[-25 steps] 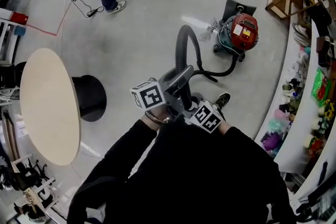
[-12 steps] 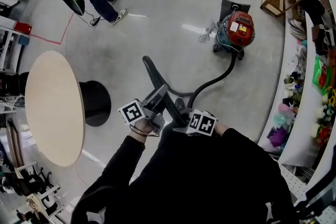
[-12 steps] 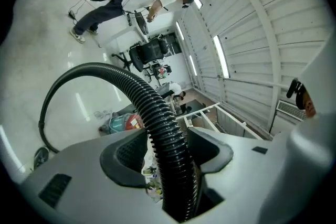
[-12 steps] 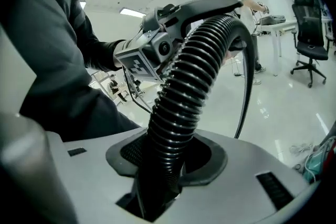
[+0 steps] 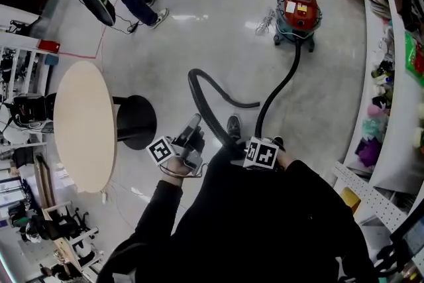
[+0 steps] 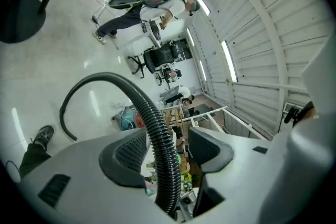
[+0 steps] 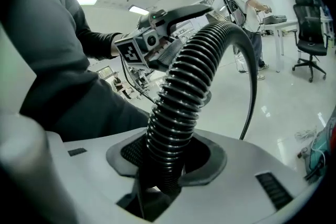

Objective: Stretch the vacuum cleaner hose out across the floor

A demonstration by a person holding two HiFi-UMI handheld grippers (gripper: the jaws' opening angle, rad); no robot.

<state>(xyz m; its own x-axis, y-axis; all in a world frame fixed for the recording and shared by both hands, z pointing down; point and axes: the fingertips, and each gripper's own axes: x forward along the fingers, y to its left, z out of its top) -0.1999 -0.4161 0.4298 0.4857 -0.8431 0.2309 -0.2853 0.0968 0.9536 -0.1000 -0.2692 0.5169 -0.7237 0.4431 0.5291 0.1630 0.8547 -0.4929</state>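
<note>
You've backed away from the red canister vacuum [image 5: 299, 10], drawing the ribbed black plastic hose [image 5: 286, 81] straighter. Your right gripper [image 5: 242, 148] clamps it. Your left gripper [image 5: 193, 126], jaws just opening, loosely straddles its looping end.

Black ribbed hose [image 7: 184, 102], red vacuum cleaner [image 5: 299, 8] with teal base, pale beige table [image 5: 83, 122], grey floor [image 5: 199, 30].

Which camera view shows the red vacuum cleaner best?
The head view: the whole vacuum cleaner is in plain sight. The left gripper view shows it small, beside the hose; the right gripper view, only a sliver.
</note>
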